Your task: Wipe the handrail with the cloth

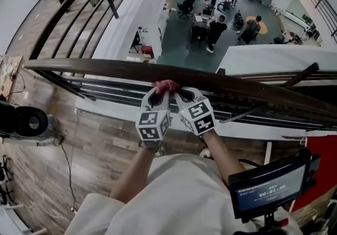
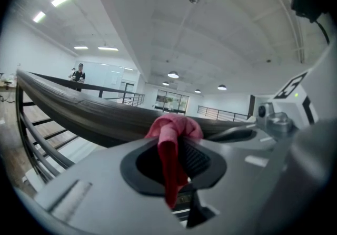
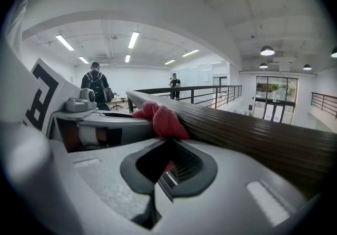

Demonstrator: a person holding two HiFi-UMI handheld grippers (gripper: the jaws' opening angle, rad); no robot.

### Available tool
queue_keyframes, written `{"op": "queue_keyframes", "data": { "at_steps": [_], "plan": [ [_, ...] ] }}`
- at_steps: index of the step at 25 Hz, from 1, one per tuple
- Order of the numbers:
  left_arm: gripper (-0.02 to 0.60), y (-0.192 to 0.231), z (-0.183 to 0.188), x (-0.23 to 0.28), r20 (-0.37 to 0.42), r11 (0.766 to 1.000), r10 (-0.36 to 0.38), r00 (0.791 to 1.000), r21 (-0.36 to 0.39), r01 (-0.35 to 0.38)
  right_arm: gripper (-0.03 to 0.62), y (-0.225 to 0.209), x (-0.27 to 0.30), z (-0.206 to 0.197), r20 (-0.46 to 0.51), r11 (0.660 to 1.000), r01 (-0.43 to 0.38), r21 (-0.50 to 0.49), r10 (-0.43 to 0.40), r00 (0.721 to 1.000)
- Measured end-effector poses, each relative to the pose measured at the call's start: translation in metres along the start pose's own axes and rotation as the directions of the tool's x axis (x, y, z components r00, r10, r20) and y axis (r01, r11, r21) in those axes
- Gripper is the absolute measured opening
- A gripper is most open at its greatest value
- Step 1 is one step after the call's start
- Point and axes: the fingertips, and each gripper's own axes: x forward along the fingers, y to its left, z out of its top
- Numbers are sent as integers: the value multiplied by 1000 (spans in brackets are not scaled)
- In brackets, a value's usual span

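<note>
Left gripper (image 1: pixel 160 92) and right gripper (image 1: pixel 182 94) both pinch the red cloth (image 1: pixel 166 86) (it touches the handrail (image 1: pixel 105 68)), so push down and slide slowly.

Handrail (image 1: pixel 95 66) top free either side of the cloth (image 1: pixel 167 86) — horizontal bars (image 1: pixel 116 93) close beneath.

Dark brown wooden handrail (image 1: pixel 105 68), finely grooved along its length, with a dull sheen. Soft, matt pink-red cloth (image 1: pixel 166 86), crumpled into folds. Smooth light-grey plastic on left gripper (image 1: pixel 160 95) and right gripper (image 1: pixel 182 95), matt and faintly speckled; black ribbed rubbery pads (image 2: pixel 196 157) inside the jaws. Dark painted metal railing bars (image 1: pixel 113 89) under the rail, smooth, slightly glossy. Matt wood-grain plank floor (image 1: pixel 100 139) near. Glossy black screen (image 1: pixel 271 189) near right.
</note>
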Motion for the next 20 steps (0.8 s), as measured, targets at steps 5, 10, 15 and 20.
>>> {"op": "queue_keyframes", "data": {
  "at_steps": [5, 10, 15, 20],
  "plan": [
    [75, -35, -5, 8, -20, 999, -33, 999, 20, 33, 3, -21, -26, -12, 11, 999, 35, 32, -36, 999],
    [75, -58, -8, 15, -35, 998, -50, 998, 44, 51, 3, -36, -42, -21, 23, 996, 59, 64, -60, 998],
    [75, -80, -10, 20, -39, 997, -53, 998, 57, 55, 3, -49, -61, -26, 31, 994, 64, 84, -67, 997],
    [75, -104, -16, 25, -52, 996, -68, 996, 53, 70, 3, -63, -79, -36, 40, 990, 70, 120, -75, 996]
  ]
}}
